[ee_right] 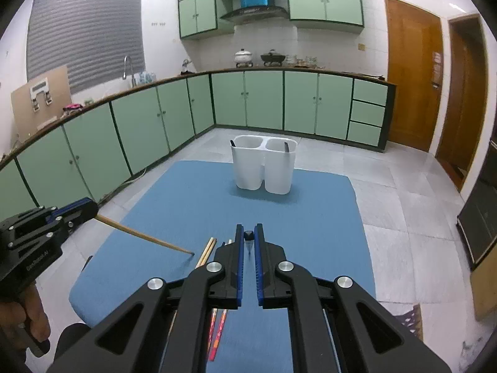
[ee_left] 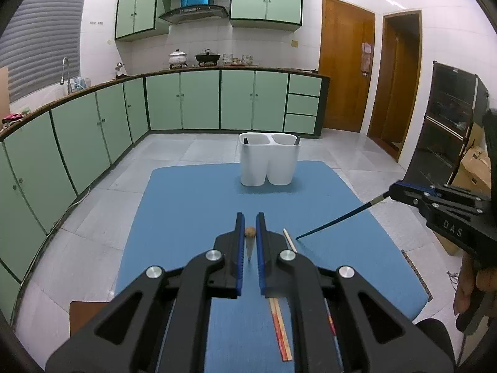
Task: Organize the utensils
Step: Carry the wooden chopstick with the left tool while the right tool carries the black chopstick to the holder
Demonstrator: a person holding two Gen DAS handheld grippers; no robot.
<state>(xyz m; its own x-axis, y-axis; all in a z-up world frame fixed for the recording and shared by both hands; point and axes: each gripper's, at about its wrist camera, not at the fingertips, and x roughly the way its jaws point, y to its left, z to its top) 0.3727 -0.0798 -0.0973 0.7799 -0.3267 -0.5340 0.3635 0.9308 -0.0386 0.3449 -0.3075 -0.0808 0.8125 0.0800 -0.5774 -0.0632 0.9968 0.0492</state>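
Observation:
My left gripper [ee_left: 250, 217] is shut on a wooden chopstick [ee_left: 250, 232]; in the right wrist view that chopstick [ee_right: 146, 236] slants down with its tip touching the blue mat [ee_right: 310, 217]. My right gripper [ee_right: 249, 228] is shut on a black chopstick [ee_right: 248, 235]; in the left wrist view it [ee_left: 335, 220] slants down to the mat [ee_left: 192, 205]. A white two-compartment holder [ee_left: 268, 163] stands at the mat's far side, also in the right wrist view [ee_right: 264, 168], with a dark utensil in each compartment. Loose chopsticks [ee_left: 281, 329] lie on the mat under the grippers.
The mat covers a small table on a tiled floor. Green kitchen cabinets [ee_left: 186, 102] run along the left and far walls. A black shelf unit [ee_left: 447, 124] and cardboard boxes [ee_left: 475, 168] stand to the right. Red chopsticks [ee_right: 217, 332] lie on the near mat.

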